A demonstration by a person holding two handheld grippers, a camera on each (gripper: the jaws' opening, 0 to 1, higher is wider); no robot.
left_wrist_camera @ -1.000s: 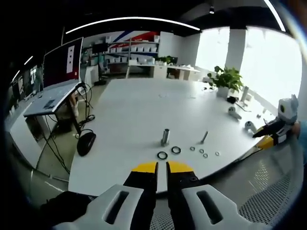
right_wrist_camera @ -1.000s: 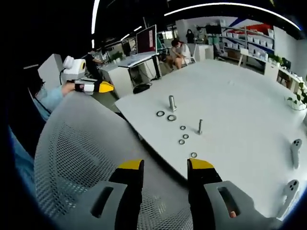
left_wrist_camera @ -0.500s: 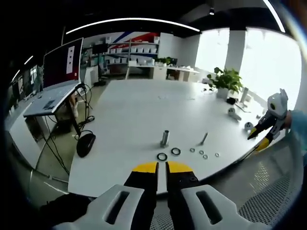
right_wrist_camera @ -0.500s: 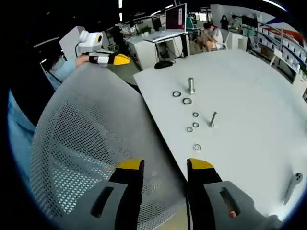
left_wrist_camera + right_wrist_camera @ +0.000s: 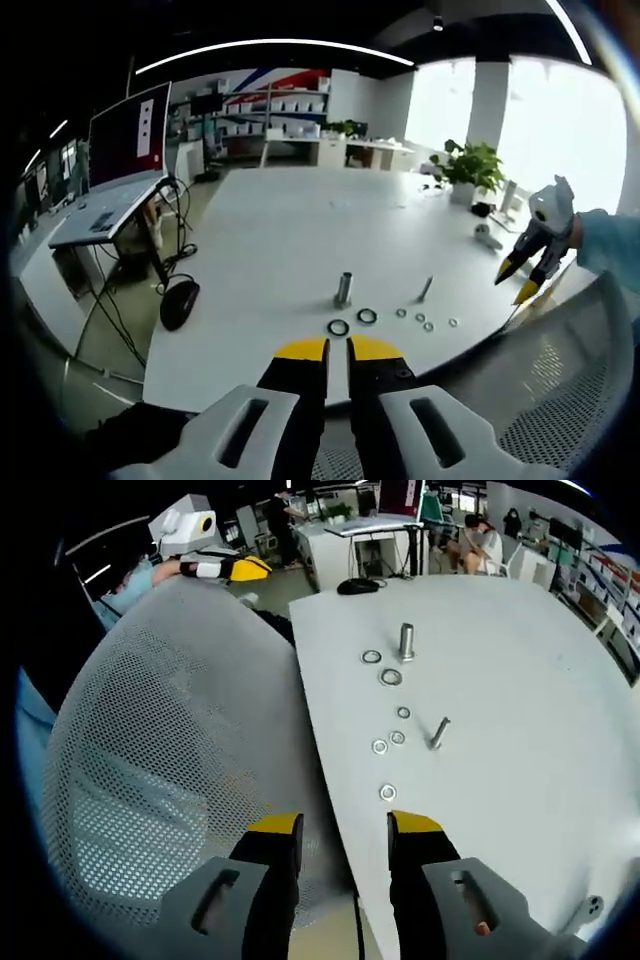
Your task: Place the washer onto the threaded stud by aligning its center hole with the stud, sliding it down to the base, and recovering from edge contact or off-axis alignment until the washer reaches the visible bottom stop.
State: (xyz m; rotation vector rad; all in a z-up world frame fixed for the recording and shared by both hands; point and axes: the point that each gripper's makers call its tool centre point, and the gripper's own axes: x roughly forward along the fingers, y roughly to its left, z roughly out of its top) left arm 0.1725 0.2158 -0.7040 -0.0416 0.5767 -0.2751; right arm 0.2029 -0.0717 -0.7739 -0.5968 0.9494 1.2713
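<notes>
My left gripper has its yellow-tipped jaws drawn together with only a thin slit between them and nothing held, hovering short of the near edge of a wide, smooth white table. My right gripper has its jaws apart and empty, above the rounded back of a grey mesh chair just beside the table's edge. The stud is a short, dull silver metal cylinder standing upright on the table, its long axis vertical. Close beside it lie two flat dark rings, and the nearest of these is the washer, lying flat with its hole facing up, apart from the stud. Further along sit several smaller, shiny metal washers and a slim bolt lying tilted on its side. A black computer mouse lies below the table's left edge.
</notes>
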